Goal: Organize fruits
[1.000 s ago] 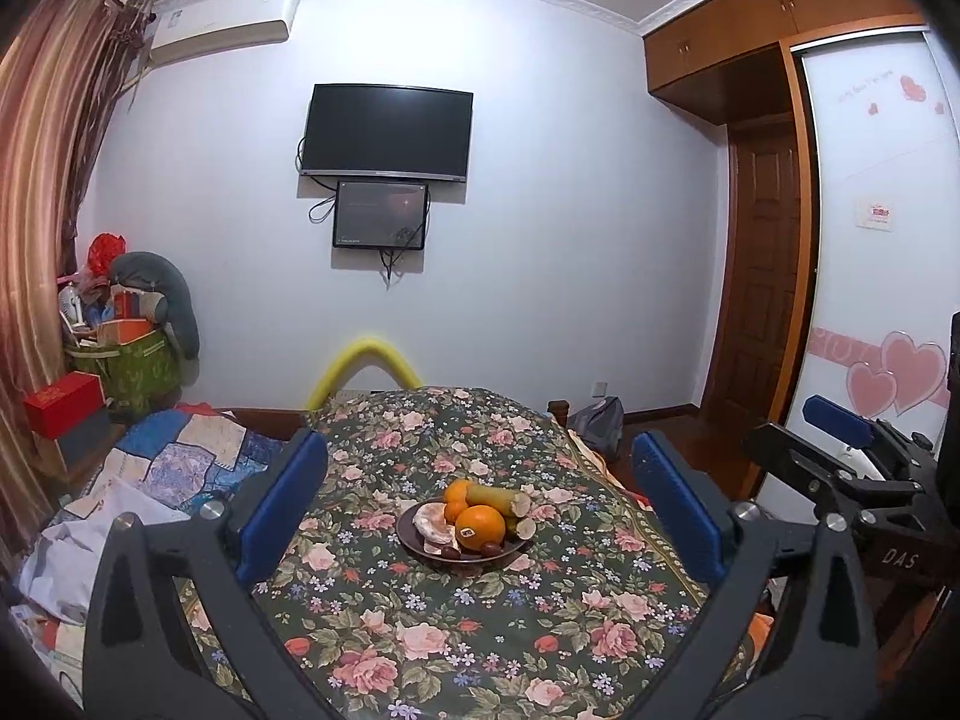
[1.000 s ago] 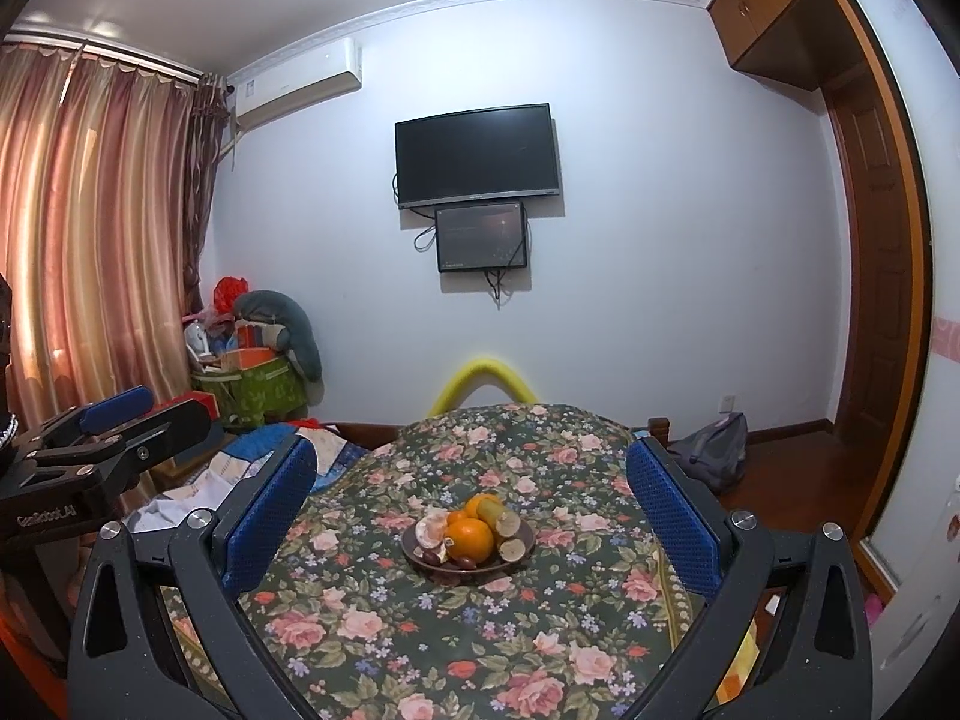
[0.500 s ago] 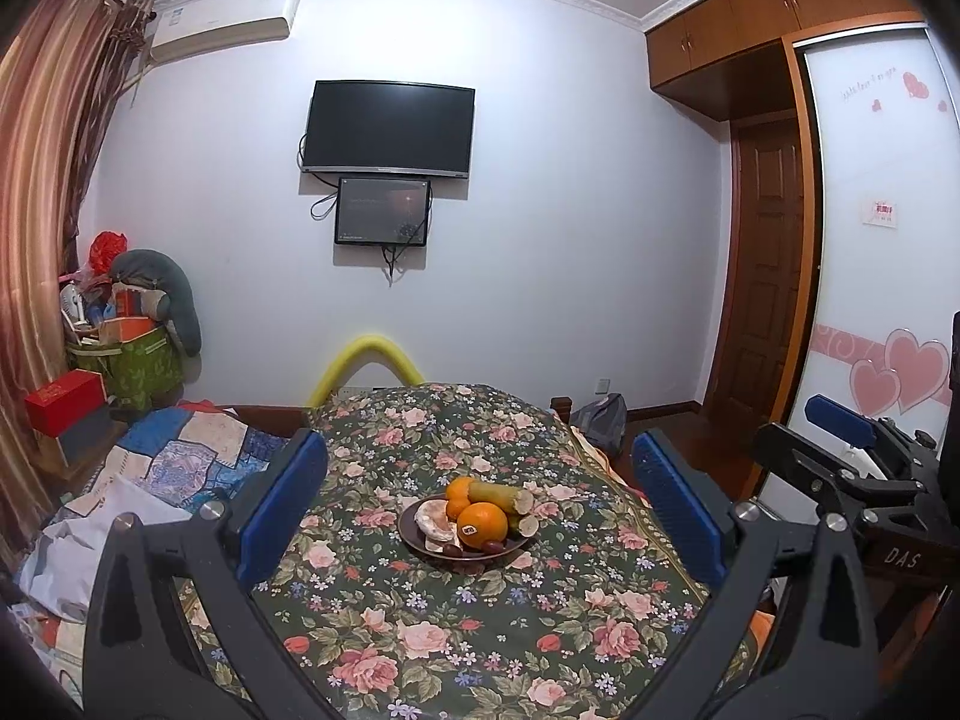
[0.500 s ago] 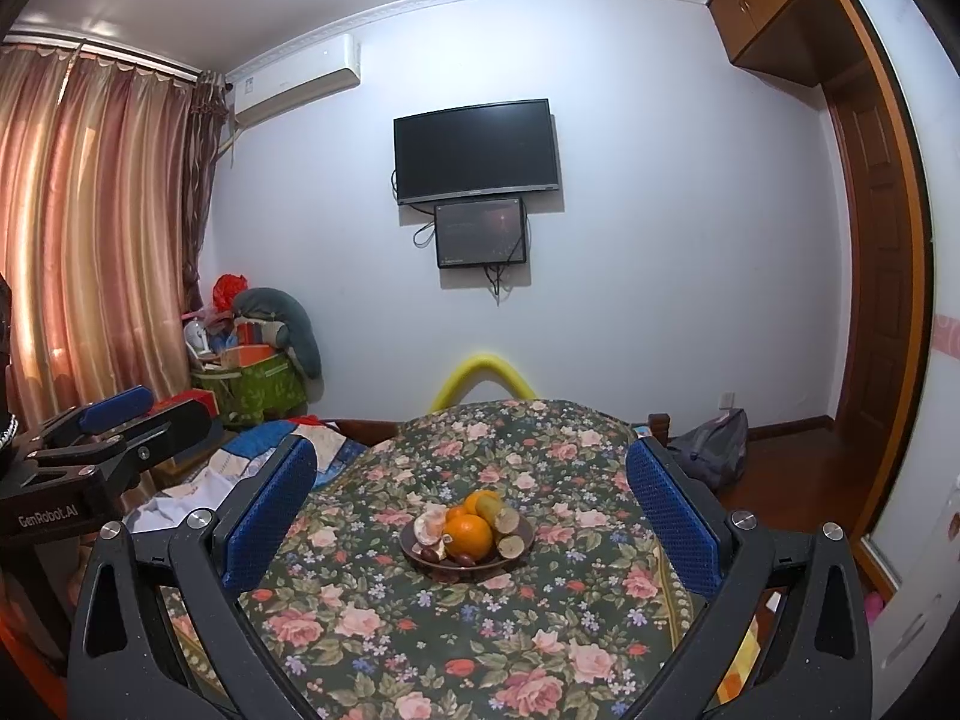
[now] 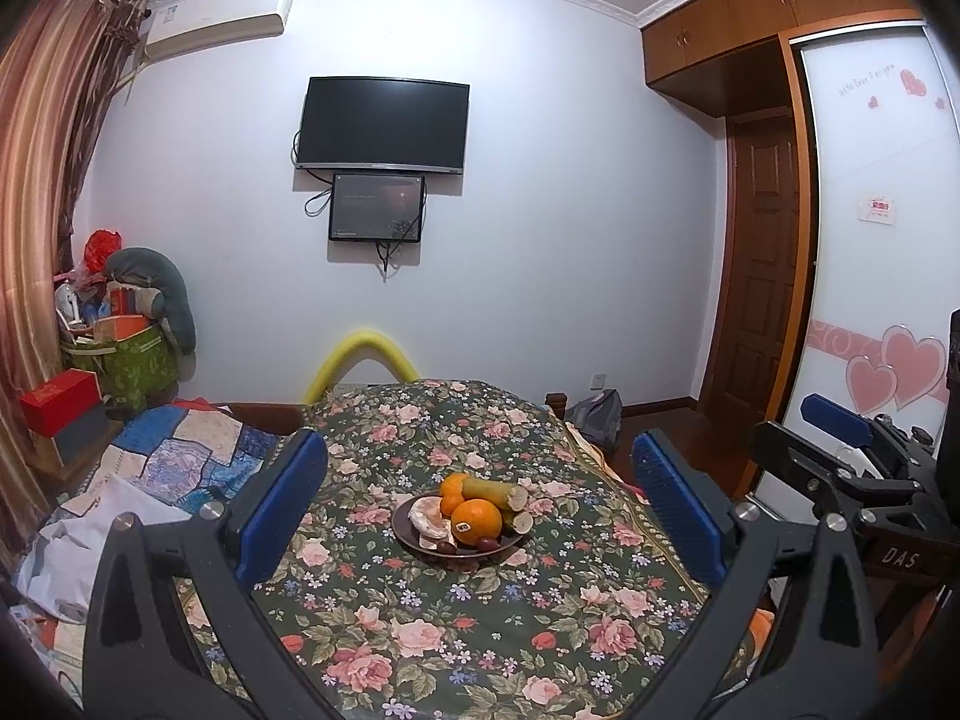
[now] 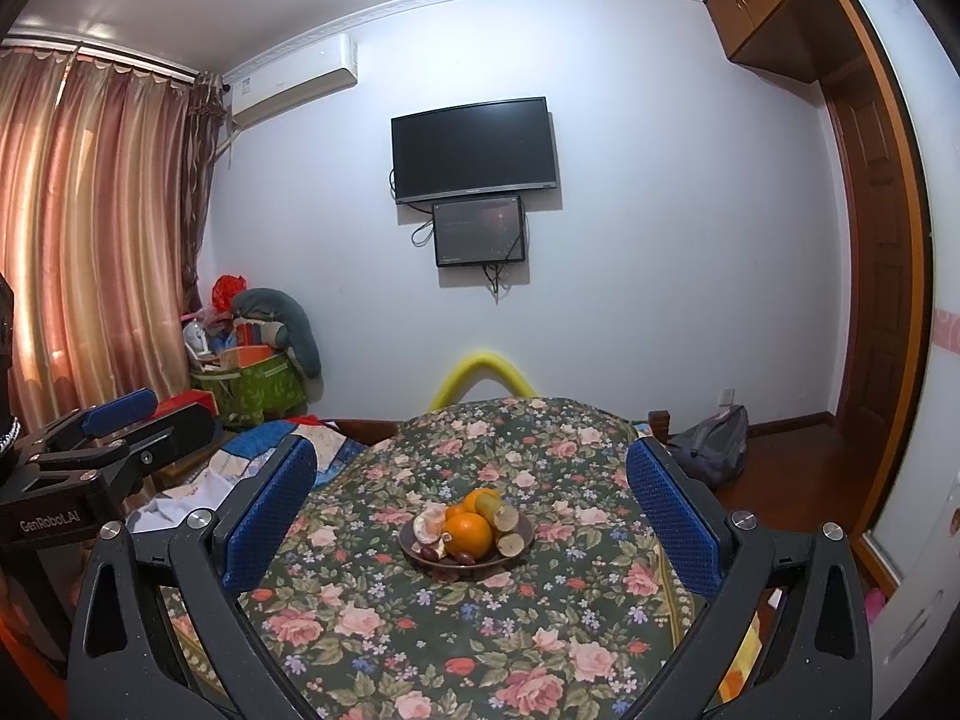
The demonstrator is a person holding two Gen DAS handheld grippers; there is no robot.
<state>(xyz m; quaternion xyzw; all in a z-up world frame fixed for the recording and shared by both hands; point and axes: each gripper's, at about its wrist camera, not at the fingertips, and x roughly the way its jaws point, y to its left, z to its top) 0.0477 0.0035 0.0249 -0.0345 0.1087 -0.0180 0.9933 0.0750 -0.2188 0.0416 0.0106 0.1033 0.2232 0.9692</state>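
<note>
Left hand-held gripper (image 5: 477, 501): held above the near end of the tabletop, its blue pads spread wide with nothing between them; it also shows at the left edge of the right wrist view (image 6: 117, 429).
Right hand-held gripper (image 6: 471, 510): level with the other one, pads spread just as wide and empty; seen from the left wrist view it sits at the far right (image 5: 837, 429).
Tabletop (image 5: 420, 612): covered by a dark green cloth printed with pink roses.
Plate (image 5: 420, 543): a dark, round plate near the middle of the tabletop, well ahead of both grippers and touched by neither.
Fruit: all heaped on the plate.
Orange (image 5: 476, 522): at the front of the heap, with a small sticker on it; a second one (image 5: 451, 487) lies behind it.
Peeled citrus (image 5: 429, 517): pale, on the left side of the plate, touching the front orange.
Green stalks (image 5: 497, 491): thick cut pieces on the right side, their pale cut ends facing right; I cannot tell what they are.
Dark small fruits (image 5: 487, 540): along the front rim, too small to name.
TV (image 5: 384, 123): on the far wall, screen dark.
</note>
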